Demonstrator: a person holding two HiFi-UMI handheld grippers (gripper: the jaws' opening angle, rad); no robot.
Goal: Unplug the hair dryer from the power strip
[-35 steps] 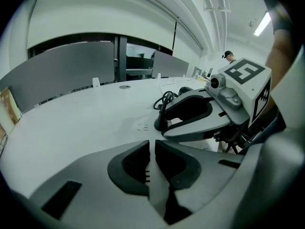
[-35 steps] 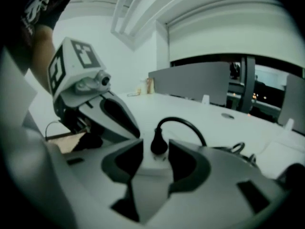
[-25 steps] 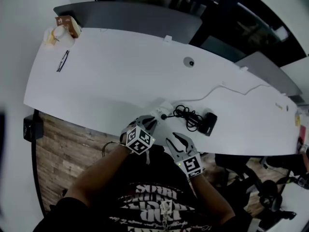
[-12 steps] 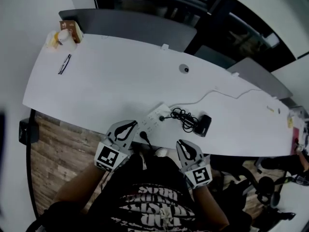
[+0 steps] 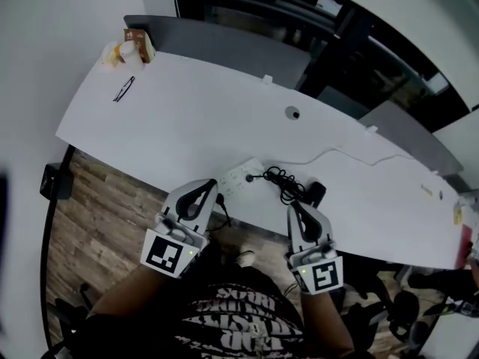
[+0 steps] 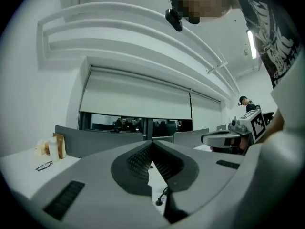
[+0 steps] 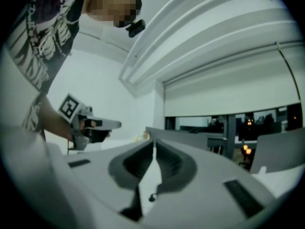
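Note:
The white power strip (image 5: 236, 178) lies near the table's front edge with a black plug (image 5: 259, 176) sitting on it. Its coiled cord (image 5: 283, 183) runs to the black hair dryer (image 5: 316, 192), partly hidden by my right gripper. Both grippers hang raised in front of the table edge, close to my body and pointing level. My left gripper (image 5: 212, 188) (image 6: 152, 143) is shut with nothing between its pads. My right gripper (image 5: 293, 206) (image 7: 154, 142) has just been closing and is shut, also on nothing. Through each gripper's lower gap the plug and white tabletop show.
A long white table (image 5: 187, 118) carries glasses (image 5: 123, 88) and snack packs (image 5: 131, 47) at the far left corner, a round grommet (image 5: 293, 113) and a thin white cable (image 5: 352, 154). A grey partition (image 5: 224, 40) backs it. Wooden floor (image 5: 105, 208) lies at the left.
Both grippers have lifted off the power strip area and come back toward my body. The right gripper's jaws, open before, have come together. The plug remains on the strip.

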